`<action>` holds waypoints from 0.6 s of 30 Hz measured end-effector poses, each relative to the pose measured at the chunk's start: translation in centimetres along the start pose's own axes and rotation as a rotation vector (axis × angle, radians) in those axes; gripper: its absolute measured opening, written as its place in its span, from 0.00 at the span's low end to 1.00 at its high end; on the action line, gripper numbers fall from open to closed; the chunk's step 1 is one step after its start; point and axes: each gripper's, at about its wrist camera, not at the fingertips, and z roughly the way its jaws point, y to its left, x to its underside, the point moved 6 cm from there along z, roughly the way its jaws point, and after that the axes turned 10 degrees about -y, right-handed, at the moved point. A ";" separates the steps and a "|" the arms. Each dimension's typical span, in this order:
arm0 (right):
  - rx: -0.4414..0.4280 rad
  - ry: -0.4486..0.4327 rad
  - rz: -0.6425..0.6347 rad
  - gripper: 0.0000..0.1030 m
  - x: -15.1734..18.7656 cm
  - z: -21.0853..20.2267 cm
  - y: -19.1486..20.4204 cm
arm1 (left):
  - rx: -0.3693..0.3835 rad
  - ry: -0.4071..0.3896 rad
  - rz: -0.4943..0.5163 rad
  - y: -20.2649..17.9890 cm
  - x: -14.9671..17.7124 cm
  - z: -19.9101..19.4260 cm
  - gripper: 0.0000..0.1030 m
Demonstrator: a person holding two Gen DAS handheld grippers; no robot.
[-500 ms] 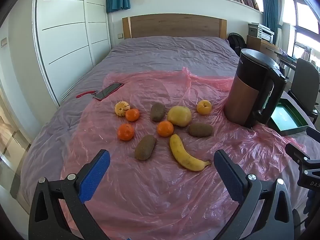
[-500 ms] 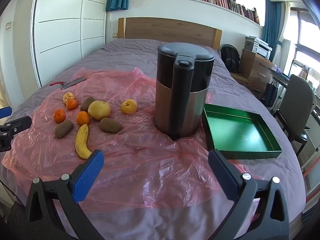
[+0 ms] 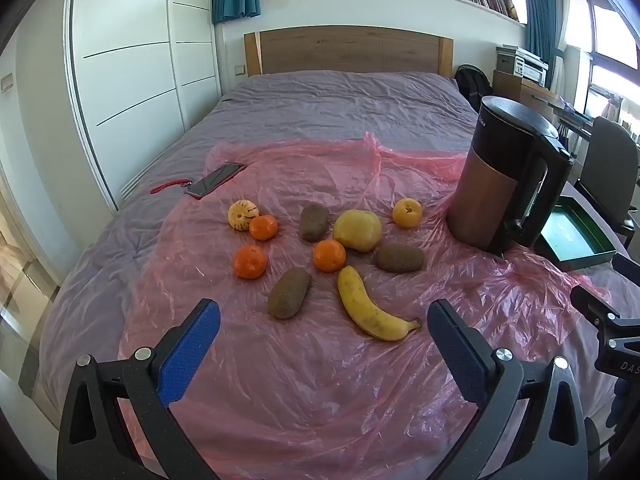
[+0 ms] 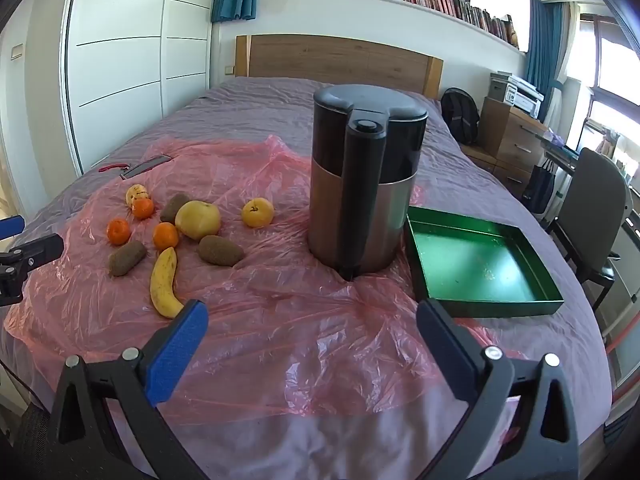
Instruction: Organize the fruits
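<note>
Everything sits relative to the kettle [image 4: 366,184] on the pink plastic sheet [image 4: 280,320]. Well to its left is the fruit cluster: three tangerines [image 3: 250,261], three kiwis [image 3: 289,293], a banana [image 3: 370,311] and a yellow pear [image 3: 357,230], with a small yellow fruit [image 4: 258,212] nearer it. The green tray [image 4: 480,304] is just to its right. Left gripper [image 3: 323,344] and right gripper [image 4: 312,340] both hover wide open, holding nothing.

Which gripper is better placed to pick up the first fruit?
Left. The left gripper is open and faces the yellow banana directly. The right gripper faces the steel-and-black kettle and empty green square tray.
</note>
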 end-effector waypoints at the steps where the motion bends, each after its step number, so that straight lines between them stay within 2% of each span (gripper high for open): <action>1: 0.000 0.000 0.000 1.00 0.0 0.0 0.0 | 0.001 0.000 0.001 0.0 0.0 0.0 0.99; 18: -0.001 0.001 0.002 1.00 0.2 0.1 -0.1 | 0.001 0.000 -0.002 -0.6 0.6 0.0 0.99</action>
